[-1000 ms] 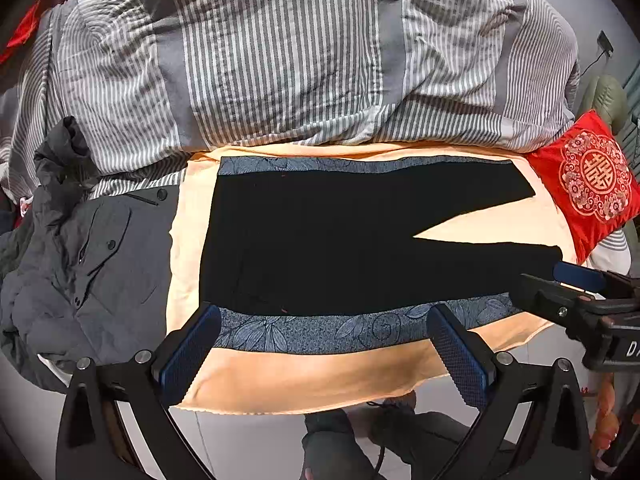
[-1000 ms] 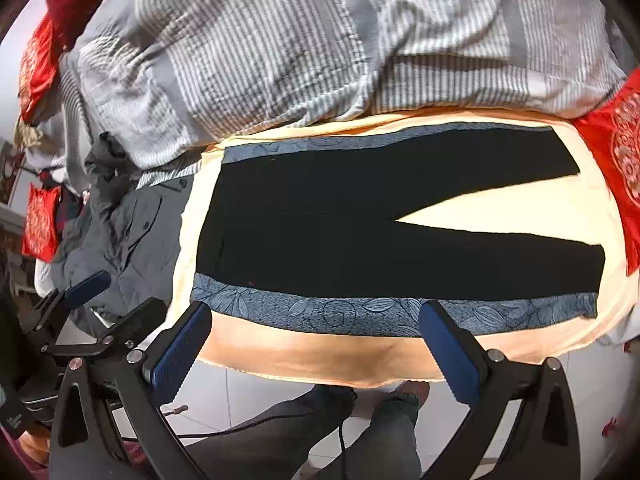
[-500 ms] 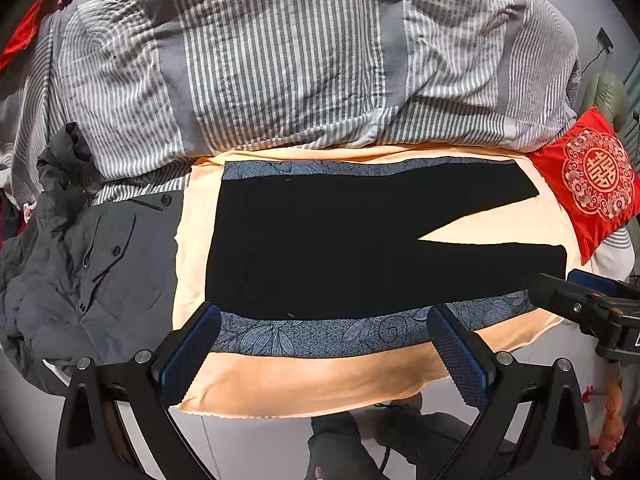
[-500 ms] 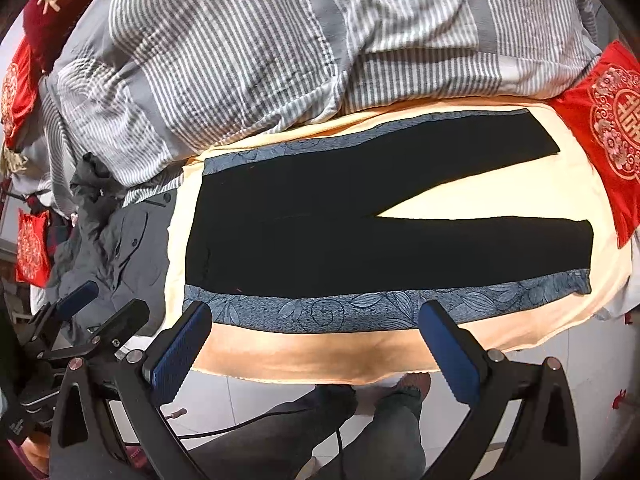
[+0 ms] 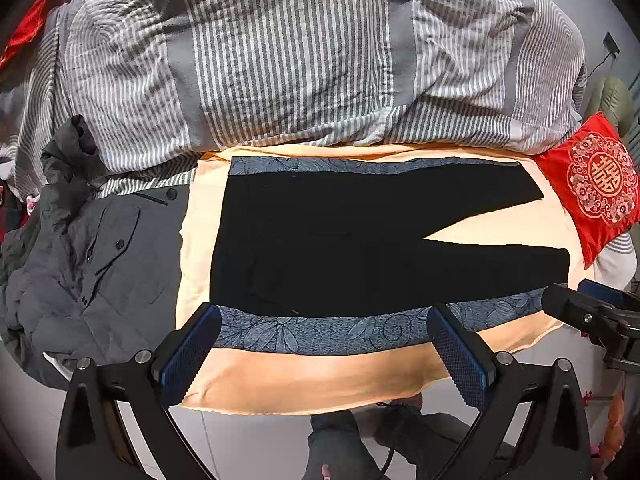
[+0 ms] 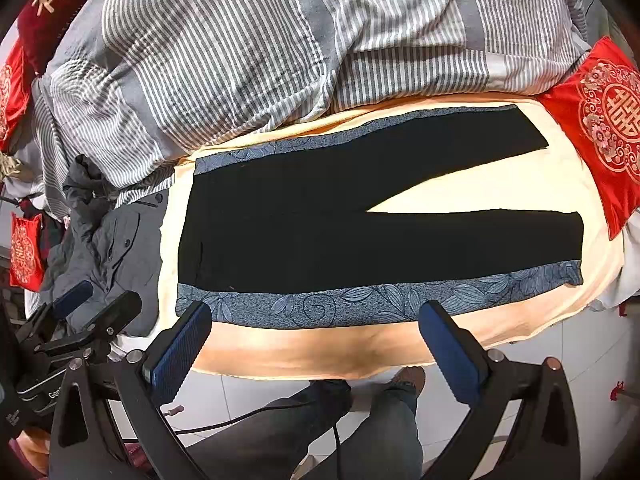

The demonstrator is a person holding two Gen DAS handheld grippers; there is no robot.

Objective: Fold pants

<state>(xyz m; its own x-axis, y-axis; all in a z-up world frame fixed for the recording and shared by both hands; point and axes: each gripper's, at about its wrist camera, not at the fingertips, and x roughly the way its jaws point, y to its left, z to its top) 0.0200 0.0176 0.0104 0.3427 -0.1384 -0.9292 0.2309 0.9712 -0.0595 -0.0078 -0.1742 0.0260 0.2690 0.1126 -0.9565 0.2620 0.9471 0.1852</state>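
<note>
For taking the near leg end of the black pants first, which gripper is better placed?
Right, probably: the right gripper hangs open beside the near cuff of the pants, while the left gripper is at the waist end, by the grey jacket.

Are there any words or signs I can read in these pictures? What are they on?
"囍": gold sign in the middle of the square red embroidered cushion, also seen in the left wrist view.
"有": gold character on the dark red pillow at top left; more is cut off.
"Gen...": white print on the left gripper body, partly hidden.
Small red bag: gold round emblem, too blurred to read.
</note>
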